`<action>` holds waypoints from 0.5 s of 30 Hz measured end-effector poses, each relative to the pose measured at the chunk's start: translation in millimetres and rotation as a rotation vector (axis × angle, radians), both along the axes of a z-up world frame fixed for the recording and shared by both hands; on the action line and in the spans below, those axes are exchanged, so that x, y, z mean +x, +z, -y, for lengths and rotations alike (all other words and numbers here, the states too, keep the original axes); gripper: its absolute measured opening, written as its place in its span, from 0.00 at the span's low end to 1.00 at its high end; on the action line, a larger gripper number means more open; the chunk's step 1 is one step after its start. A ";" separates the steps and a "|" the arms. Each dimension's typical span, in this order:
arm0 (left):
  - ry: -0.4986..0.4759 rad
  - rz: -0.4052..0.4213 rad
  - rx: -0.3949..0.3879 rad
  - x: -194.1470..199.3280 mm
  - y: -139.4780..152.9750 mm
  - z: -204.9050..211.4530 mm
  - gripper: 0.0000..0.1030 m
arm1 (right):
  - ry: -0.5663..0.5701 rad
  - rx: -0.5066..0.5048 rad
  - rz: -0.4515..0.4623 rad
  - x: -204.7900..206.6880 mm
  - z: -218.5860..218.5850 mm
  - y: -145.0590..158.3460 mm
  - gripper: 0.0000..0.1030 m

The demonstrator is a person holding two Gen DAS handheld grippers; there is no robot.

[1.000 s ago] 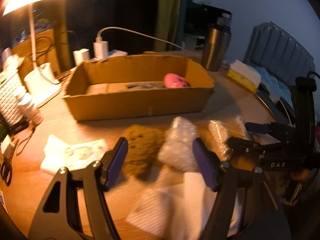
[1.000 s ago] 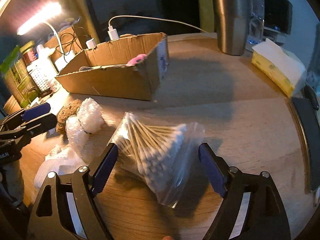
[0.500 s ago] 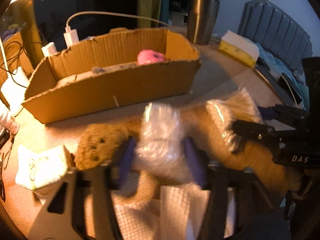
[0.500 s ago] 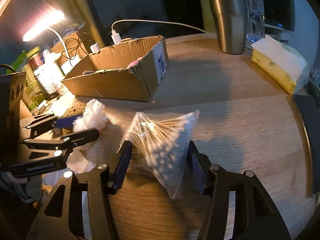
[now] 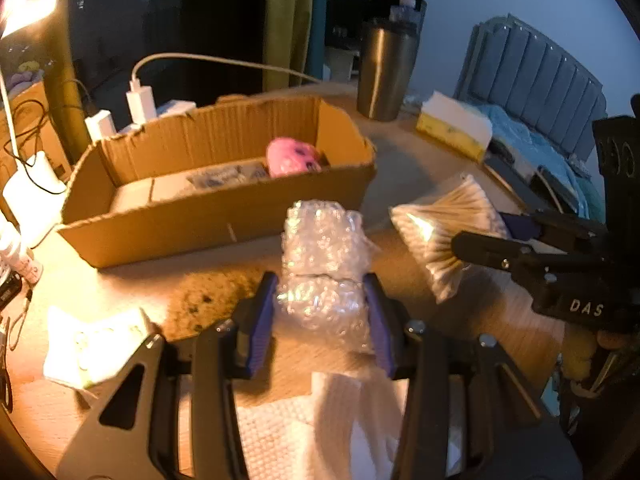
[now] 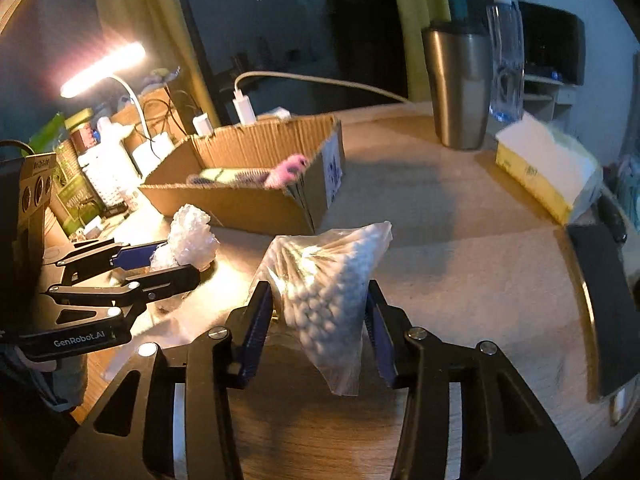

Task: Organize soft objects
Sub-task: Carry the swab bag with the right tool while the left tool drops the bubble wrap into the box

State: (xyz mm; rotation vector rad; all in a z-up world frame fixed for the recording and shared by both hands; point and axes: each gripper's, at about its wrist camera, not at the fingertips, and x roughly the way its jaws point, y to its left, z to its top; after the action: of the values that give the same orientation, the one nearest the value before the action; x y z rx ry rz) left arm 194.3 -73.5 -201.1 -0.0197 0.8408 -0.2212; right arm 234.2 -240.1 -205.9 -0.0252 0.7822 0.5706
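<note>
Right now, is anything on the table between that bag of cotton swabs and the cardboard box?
No. In the right wrist view, only bare wooden table separates the bag of cotton swabs from the cardboard box.

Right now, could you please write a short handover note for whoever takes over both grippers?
Left gripper: shut on the bubble wrap bundle, lifted above the table.
Right gripper: shut on the bag of cotton swabs, also lifted.
Cardboard box: ahead of both, already holding a pink soft toy.
Left on the table: brown sponge, white paper towel.
Next, probably: drop both held items into the box, then fetch the rest.
</note>
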 end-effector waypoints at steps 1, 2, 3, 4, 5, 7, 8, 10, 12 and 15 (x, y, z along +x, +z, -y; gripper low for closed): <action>0.002 0.007 -0.004 -1.0 2.5 -2.0 0.43 | 0.002 0.002 0.008 -0.4 -1.7 3.3 0.47; 0.006 0.016 -0.007 -2.3 5.6 -4.1 0.43 | 0.003 0.003 0.016 -0.9 -3.7 6.1 0.47; 0.017 0.028 -0.008 -3.5 9.2 -7.8 0.43 | 0.005 0.004 0.022 -1.4 -5.4 8.0 0.47; 0.024 0.033 -0.007 -4.5 11.2 -9.9 0.43 | 0.008 0.004 0.028 -1.9 -7.8 9.6 0.47; 0.032 0.042 -0.005 -5.0 13.8 -13.1 0.43 | 0.012 0.002 0.035 -2.3 -11.8 11.2 0.47; 0.040 0.056 -0.008 -5.8 17.0 -18.8 0.43 | 0.018 -0.005 0.044 -3.3 -19.2 14.6 0.47; 0.044 0.061 -0.012 -6.6 18.1 -22.5 0.43 | 0.023 -0.007 0.049 -4.3 -21.9 16.5 0.47; 0.047 0.077 -0.021 -8.8 23.4 -28.4 0.43 | 0.029 -0.014 0.056 -4.6 -28.8 20.8 0.47; 0.048 0.095 -0.026 -11.7 28.6 -33.1 0.43 | 0.036 -0.022 0.066 -5.0 -36.2 25.7 0.47; 0.056 0.115 -0.040 -15.0 33.9 -42.7 0.43 | 0.041 -0.030 0.082 -5.8 -47.0 33.2 0.47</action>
State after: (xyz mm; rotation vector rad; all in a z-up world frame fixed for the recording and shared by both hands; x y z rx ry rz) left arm 179.3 -30.8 -167.2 -0.0670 0.7201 -0.1851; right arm 228.4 -193.1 -172.8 -0.0918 0.7116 0.5928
